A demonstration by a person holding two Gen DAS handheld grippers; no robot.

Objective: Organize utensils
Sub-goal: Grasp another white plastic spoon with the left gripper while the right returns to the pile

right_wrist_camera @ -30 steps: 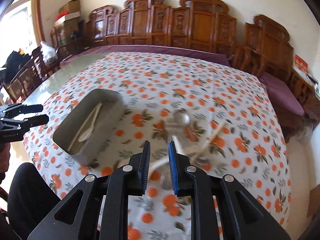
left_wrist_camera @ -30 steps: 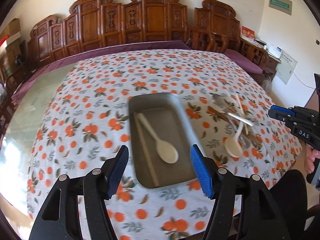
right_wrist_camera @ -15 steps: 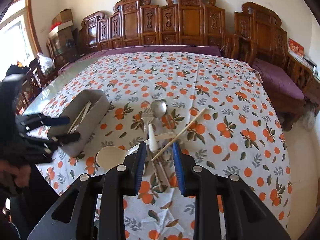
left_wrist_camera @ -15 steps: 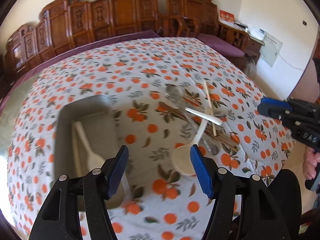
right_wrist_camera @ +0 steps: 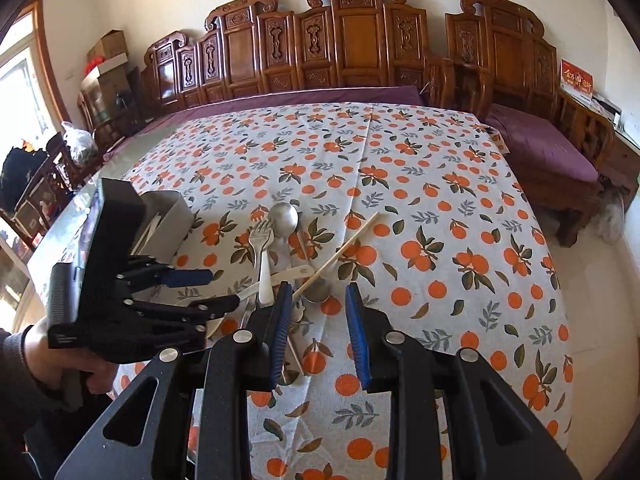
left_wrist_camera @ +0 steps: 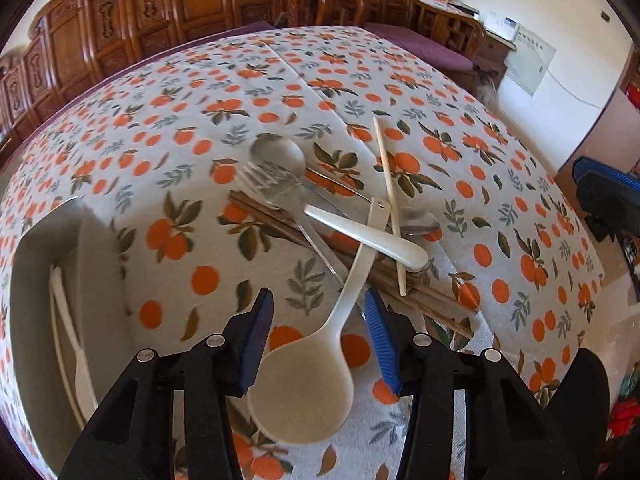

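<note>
A pile of utensils lies on the orange-print tablecloth. In the left wrist view a large white rice paddle (left_wrist_camera: 316, 364) lies nearest, its handle running between the jaws of my open left gripper (left_wrist_camera: 318, 320). Behind it are a white-handled fork (left_wrist_camera: 320, 208), a metal spoon (left_wrist_camera: 278, 152), brown chopsticks (left_wrist_camera: 360, 268) and a pale chopstick (left_wrist_camera: 390, 204). The grey tray (left_wrist_camera: 44, 280) at the left holds a white spoon (left_wrist_camera: 68, 344). My right gripper (right_wrist_camera: 318, 320) is open and empty just short of the pile (right_wrist_camera: 280, 256). The left gripper (right_wrist_camera: 180, 292) shows there too, beside the tray (right_wrist_camera: 172, 216).
Carved wooden chairs (right_wrist_camera: 344, 44) line the far wall. A purple-cushioned bench (right_wrist_camera: 540, 144) stands to the right of the table. The table's right edge (right_wrist_camera: 560, 320) drops to the floor. Open tablecloth (right_wrist_camera: 400, 152) lies beyond the pile.
My left gripper has swung right from over the tray to the rice paddle and come down close to it. My right gripper has opened wider and pulled back a little.
</note>
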